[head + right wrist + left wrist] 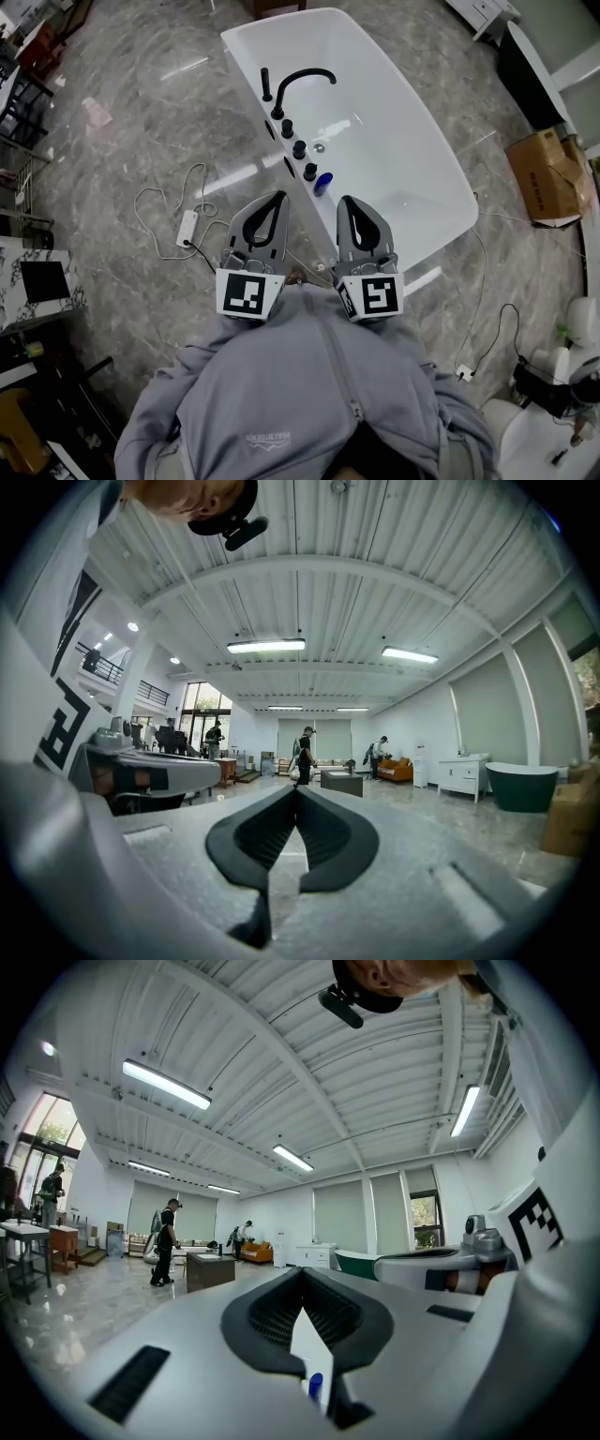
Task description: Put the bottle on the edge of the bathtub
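A small blue bottle point(322, 183) stands on the near rim of the white bathtub point(441, 159), beside a row of black knobs point(298, 148). Both grippers are held close to my chest, short of the tub. The left gripper point(279, 196) has its jaws shut and empty, a little left of the bottle. The right gripper point(347, 200) is also shut and empty, just right of the bottle. In the left gripper view the jaw tips of the left gripper point(302, 1269) meet, and the blue bottle point(315, 1387) shows through the gap below them. In the right gripper view the right gripper point(296, 789) holds nothing.
A black curved faucet point(302, 79) rises from the tub's left rim. A white power strip point(187, 228) with loose cables lies on the marble floor to the left. A cardboard box point(548, 173) sits to the right. People stand far off point(304, 755) in the hall.
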`<move>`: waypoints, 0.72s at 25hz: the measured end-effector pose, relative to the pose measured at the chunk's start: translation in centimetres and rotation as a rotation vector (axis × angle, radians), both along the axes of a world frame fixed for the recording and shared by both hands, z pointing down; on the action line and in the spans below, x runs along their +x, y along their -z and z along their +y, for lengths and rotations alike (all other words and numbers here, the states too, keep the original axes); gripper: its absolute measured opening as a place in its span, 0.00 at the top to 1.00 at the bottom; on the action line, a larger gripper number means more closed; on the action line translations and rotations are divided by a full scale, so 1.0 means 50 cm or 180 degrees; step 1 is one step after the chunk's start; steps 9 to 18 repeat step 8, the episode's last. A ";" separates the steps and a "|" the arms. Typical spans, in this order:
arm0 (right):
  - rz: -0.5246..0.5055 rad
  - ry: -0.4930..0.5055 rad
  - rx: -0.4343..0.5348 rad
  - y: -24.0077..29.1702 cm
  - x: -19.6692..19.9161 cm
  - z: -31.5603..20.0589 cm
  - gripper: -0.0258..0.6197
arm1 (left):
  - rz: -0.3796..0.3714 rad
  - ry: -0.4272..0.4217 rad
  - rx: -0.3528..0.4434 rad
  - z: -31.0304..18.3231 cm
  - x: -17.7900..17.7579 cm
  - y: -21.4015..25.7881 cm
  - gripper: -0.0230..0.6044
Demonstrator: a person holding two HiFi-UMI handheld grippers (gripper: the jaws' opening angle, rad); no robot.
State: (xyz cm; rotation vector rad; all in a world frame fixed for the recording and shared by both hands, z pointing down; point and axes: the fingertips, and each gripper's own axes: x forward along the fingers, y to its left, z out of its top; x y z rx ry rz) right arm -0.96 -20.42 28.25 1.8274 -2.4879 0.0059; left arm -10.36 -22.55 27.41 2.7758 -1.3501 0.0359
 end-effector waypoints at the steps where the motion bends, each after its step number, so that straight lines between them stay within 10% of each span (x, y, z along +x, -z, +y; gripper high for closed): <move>1: 0.0000 -0.0005 0.0003 0.000 0.002 0.000 0.96 | 0.0002 -0.0009 0.0000 0.001 0.003 -0.001 0.96; 18: 0.0033 0.0033 0.0041 0.002 0.006 0.001 0.96 | 0.0044 -0.0043 0.0041 0.003 0.024 0.004 0.96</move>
